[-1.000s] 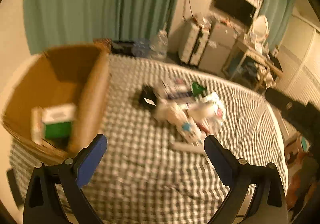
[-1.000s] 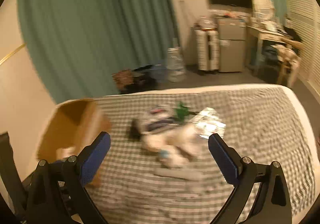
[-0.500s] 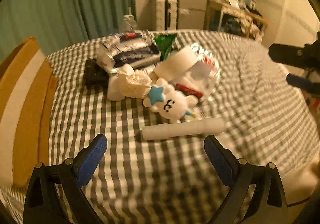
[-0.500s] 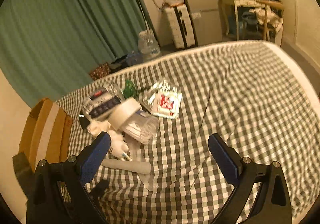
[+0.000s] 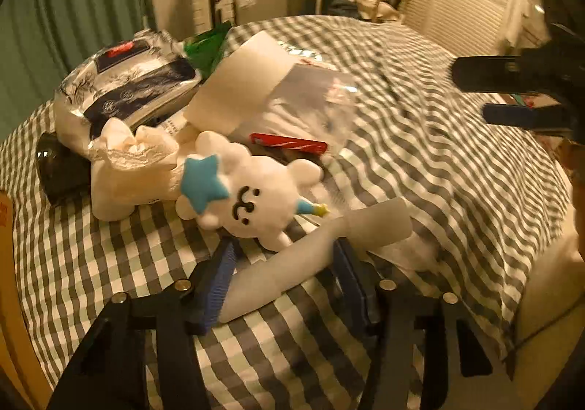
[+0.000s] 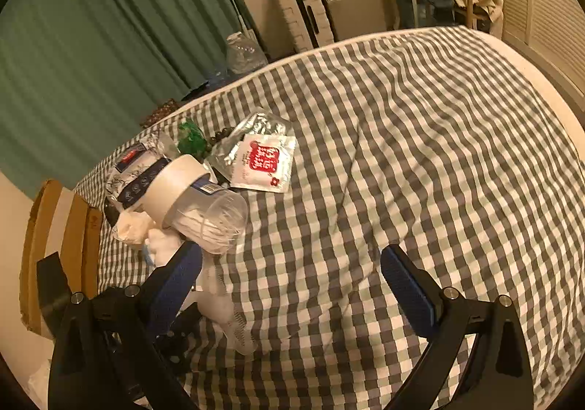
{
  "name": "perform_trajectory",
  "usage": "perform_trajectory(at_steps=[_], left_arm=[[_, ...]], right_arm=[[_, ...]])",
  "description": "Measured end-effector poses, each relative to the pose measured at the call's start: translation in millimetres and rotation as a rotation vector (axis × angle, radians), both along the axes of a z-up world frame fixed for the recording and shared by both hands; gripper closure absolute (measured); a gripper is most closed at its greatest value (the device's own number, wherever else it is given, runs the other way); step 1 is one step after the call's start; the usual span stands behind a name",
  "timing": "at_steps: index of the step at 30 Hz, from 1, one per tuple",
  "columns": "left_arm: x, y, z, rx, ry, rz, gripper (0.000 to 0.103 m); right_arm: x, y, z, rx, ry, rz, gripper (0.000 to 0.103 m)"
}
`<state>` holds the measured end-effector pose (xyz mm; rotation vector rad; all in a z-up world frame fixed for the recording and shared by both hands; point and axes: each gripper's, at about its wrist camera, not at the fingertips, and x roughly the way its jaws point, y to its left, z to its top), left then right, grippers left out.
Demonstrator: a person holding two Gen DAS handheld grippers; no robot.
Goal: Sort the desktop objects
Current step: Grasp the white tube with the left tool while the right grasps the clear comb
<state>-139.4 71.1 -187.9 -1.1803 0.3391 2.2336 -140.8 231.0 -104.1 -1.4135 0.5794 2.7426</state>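
A pile of objects lies on the checked cloth [image 6: 420,154]: a white plush toy [image 5: 252,198] with a blue star, a wide tape roll [image 6: 175,187], a clear plastic cup [image 6: 215,223], a silver packet [image 6: 263,161] with a red label, and a blue-patterned pack [image 5: 139,84]. In front of the toy lies a white tube [image 5: 376,223], slanted. My left gripper [image 5: 285,249] is closing on it, and both pads touch it. My right gripper [image 6: 290,251] hangs open over bare cloth to the right of the pile, holding nothing.
A cardboard box [image 6: 58,238] stands at the left edge of the cloth. A black object [image 5: 58,168] and crumpled white tissue [image 5: 131,168] lie at the pile's left. The cloth drops off at the right edge [image 5: 541,285]. Curtains and furniture stand behind.
Both grippers have come down and closer to the pile. The left jaws have narrowed from wide open onto the white tube. The right jaws stay wide.
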Motion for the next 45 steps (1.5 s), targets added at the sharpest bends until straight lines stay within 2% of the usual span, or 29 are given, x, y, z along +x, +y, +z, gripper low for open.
perform_trajectory(at_steps=[5, 6, 9, 13, 19, 21, 22, 23, 24, 25, 27, 30, 31, 32, 33, 34, 36, 39, 41, 42, 45], left_arm=[[10.8, -9.1, 7.0, -0.013, -0.030, -0.052, 0.087], [14.6, -11.1, 9.5, -0.014, -0.039, -0.060, 0.089], [28.5, -14.2, 11.5, -0.002, -0.097, -0.083, 0.089], [38.9, -9.5, 8.1, -0.051, -0.074, -0.117, 0.088], [20.8, -0.7, 0.1, -0.111, -0.020, -0.049, 0.076], [18.7, -0.2, -0.8, -0.120, -0.041, -0.060, 0.073], [18.0, -2.4, 0.1, -0.122, -0.053, -0.067, 0.061], [16.5, -5.9, -1.0, -0.133, -0.073, -0.072, 0.025], [13.7, -7.9, -5.1, -0.132, -0.123, -0.090, 0.008], [14.2, -12.7, -8.5, -0.120, -0.167, -0.119, 0.000], [23.8, -19.1, -9.1, -0.111, -0.147, -0.170, 0.000], [29.8, -21.3, -11.9, -0.103, -0.156, -0.198, 0.009], [31.2, -20.8, -10.3, -0.079, -0.161, -0.209, 0.026], [29.3, -16.6, -8.8, -0.063, -0.157, -0.217, 0.065], [31.1, -15.6, -6.0, -0.037, -0.164, -0.239, 0.085], [33.0, -14.6, -4.1, -0.023, -0.176, -0.248, 0.089], [38.1, -14.9, -3.5, -0.034, -0.166, -0.242, 0.089], [36.4, -31.5, 2.7, 0.011, -0.172, -0.112, 0.089], [34.0, -42.8, 11.1, 0.049, -0.181, -0.018, 0.089], [31.2, -54.4, 13.5, 0.052, -0.179, 0.043, 0.089], [25.7, -84.1, 11.5, 0.038, -0.172, 0.164, 0.089]], right_arm=[[0.4, -10.9, -0.3, -0.013, -0.012, 0.031, 0.004], [0.4, -15.7, -0.7, -0.005, -0.013, 0.047, 0.004], [1.3, -30.5, -0.5, 0.043, -0.017, 0.089, 0.004], [1.6, -41.7, -5.2, 0.050, -0.036, 0.110, 0.004], [1.7, -46.9, -11.1, 0.067, -0.052, 0.130, 0.004], [0.4, -43.1, -14.1, 0.050, -0.061, 0.121, 0.004], [-0.4, -40.8, -15.8, 0.044, -0.065, 0.116, 0.004], [-1.7, -38.2, -18.2, 0.034, -0.074, 0.112, 0.004], [-3.6, -37.0, -19.7, 0.028, -0.080, 0.108, 0.004], [-4.0, -35.7, -20.6, 0.023, -0.083, 0.103, 0.004], [-4.9, -34.4, -20.2, 0.026, -0.078, 0.091, 0.004], [-6.8, -34.7, -20.2, 0.029, -0.078, 0.094, 0.004], [-7.3, -35.2, -20.9, 0.032, -0.080, 0.095, 0.004], [-7.9, -35.8, -22.0, 0.033, -0.086, 0.099, 0.004], [-8.3, -36.3, -23.0, 0.036, -0.089, 0.099, 0.004], [-8.8, -36.6, -23.8, 0.039, -0.092, 0.099, 0.004], [-9.6, -36.7, -24.5, 0.037, -0.091, 0.109, 0.004], [-10.0, -43.5, -24.2, 0.032, -0.082, 0.156, 0.008], [-11.2, -53.8, -26.2, 0.041, -0.091, 0.207, 0.032], [-12.6, -61.2, -28.9, 0.046, -0.099, 0.235, 0.036], [-19.7, -84.9, -40.5, 0.092, -0.133, 0.309, 0.038]])
